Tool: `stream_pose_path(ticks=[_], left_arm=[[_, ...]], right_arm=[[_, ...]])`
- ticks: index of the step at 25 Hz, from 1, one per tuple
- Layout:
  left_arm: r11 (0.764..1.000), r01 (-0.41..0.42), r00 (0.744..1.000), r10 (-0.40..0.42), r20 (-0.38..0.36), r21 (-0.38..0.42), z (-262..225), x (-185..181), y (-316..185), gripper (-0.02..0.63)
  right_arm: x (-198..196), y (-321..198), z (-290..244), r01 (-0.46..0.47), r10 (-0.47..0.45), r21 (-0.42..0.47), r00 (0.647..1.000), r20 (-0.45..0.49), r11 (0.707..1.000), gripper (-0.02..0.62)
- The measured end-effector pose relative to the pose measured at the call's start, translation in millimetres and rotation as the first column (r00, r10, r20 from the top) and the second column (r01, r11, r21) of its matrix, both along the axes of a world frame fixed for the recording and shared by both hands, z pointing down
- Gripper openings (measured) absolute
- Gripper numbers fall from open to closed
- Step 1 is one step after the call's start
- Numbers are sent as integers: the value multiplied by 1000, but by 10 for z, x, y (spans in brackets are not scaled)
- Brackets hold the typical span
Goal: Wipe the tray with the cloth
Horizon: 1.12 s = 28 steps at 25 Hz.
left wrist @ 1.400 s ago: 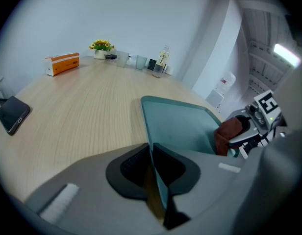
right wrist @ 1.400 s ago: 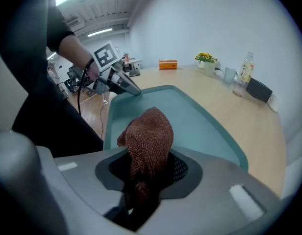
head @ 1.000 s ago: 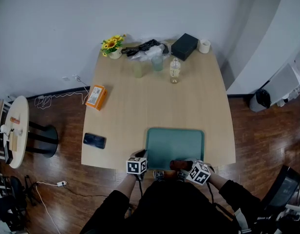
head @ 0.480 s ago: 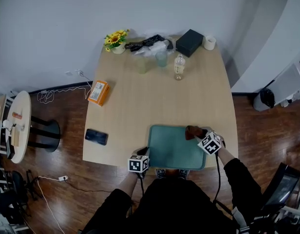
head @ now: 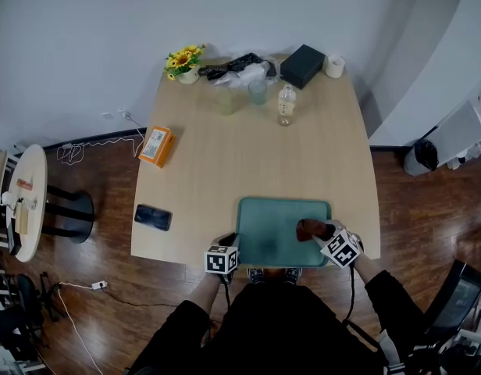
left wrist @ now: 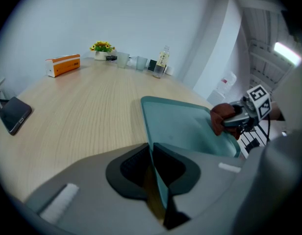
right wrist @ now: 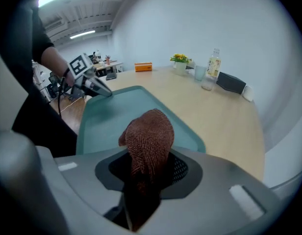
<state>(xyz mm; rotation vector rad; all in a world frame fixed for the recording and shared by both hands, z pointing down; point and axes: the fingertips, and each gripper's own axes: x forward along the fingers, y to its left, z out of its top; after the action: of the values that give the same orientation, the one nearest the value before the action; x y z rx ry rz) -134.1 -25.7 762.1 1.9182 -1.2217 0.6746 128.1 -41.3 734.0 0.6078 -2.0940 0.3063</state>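
Observation:
A teal tray (head: 276, 219) lies at the near edge of the wooden table (head: 248, 155). My left gripper (head: 231, 242) is shut on the tray's near left rim; in the left gripper view the rim (left wrist: 158, 180) runs edge-on between the closed jaws of the left gripper (left wrist: 152, 153). My right gripper (head: 316, 231) is shut on a bunched brown cloth (head: 307, 228) over the right side of the tray. In the right gripper view the cloth (right wrist: 148, 136) sticks out of the right gripper (right wrist: 147, 168) above the tray (right wrist: 109, 119), with the left gripper (right wrist: 103, 92) across from it.
A black phone (head: 152, 217) lies at the table's left edge and an orange box (head: 155, 146) beyond it. At the far end stand flowers (head: 183, 59), two glasses, a bottle (head: 285, 104), a black box (head: 302, 66) and a white cup (head: 333, 66).
My right gripper carried the cloth from the tray's near edge to its far right corner, then back toward me along the right side. The left gripper stayed on the rim.

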Motion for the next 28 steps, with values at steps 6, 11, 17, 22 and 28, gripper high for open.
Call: stream_pose_path(ticks=[6,11,17,22,28], left_arm=[[1000,0,1000,0,-2,-5,-35,13,-21,11],[1000,-4,1000,4,-8,3,-37,43,-69,11],[1000,-4,1000,4,-8,-7,-3,22,-16,11],[1000,-4,1000,4,-27,-21,-7,13,-3,11],[1000,-5,999,4,-33,-22,0,-16,-15,11]], right_arm=[[-51,910,40,42,-42,-72,999,10,996,124],[-463,942,51,75,-74,-63,997,21,995,124],[-1705,1000,128,256,-254,-30,966,53,966,124],[-2303,952,145,319,-318,-18,948,24,948,124],[-2150,809,150,161,-160,-17,987,17,987,124]])
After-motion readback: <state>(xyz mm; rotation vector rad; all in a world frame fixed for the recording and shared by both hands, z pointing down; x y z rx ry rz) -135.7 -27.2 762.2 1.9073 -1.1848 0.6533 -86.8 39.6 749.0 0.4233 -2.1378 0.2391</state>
